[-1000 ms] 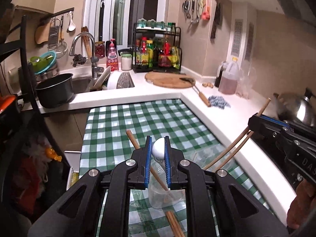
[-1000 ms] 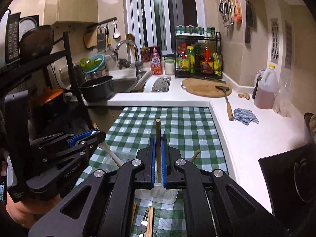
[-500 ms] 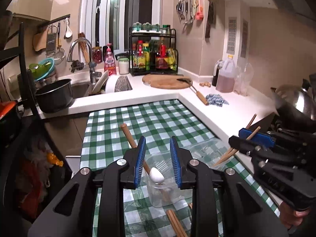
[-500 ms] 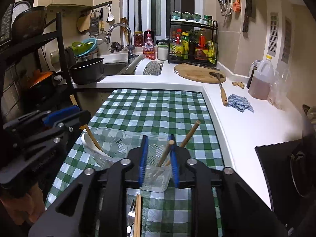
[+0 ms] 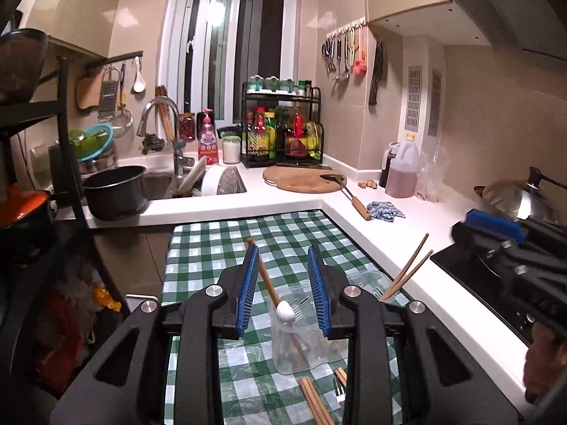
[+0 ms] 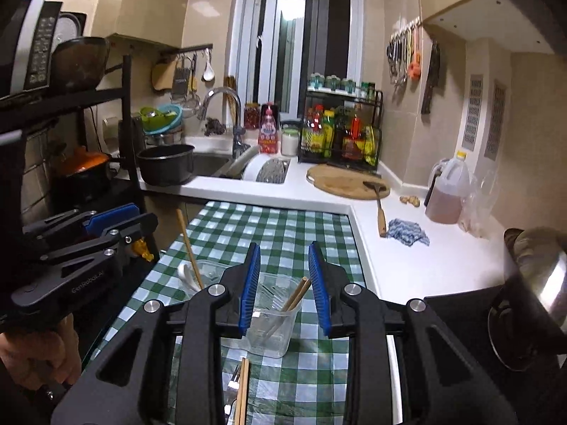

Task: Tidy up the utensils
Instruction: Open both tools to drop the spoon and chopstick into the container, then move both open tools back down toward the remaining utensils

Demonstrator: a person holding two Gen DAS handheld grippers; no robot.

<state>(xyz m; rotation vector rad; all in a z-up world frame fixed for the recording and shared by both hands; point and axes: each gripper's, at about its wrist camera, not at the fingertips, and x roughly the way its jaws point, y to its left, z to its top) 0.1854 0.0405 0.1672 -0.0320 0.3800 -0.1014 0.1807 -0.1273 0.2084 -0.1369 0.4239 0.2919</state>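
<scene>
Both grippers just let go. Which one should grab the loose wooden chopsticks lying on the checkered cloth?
Right, probably. The right gripper is open, and the loose wooden chopsticks lie just below it, in front of the clear plastic cup. The left gripper is also open.

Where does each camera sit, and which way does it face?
Left wrist: on the left gripper, open, facing the sink wall over a clear cup holding a spoon; right gripper at right.
Right wrist: on the right gripper, open, over a cup with chopsticks; left gripper at left.
Shared: checked cloth, cutting board.
</scene>
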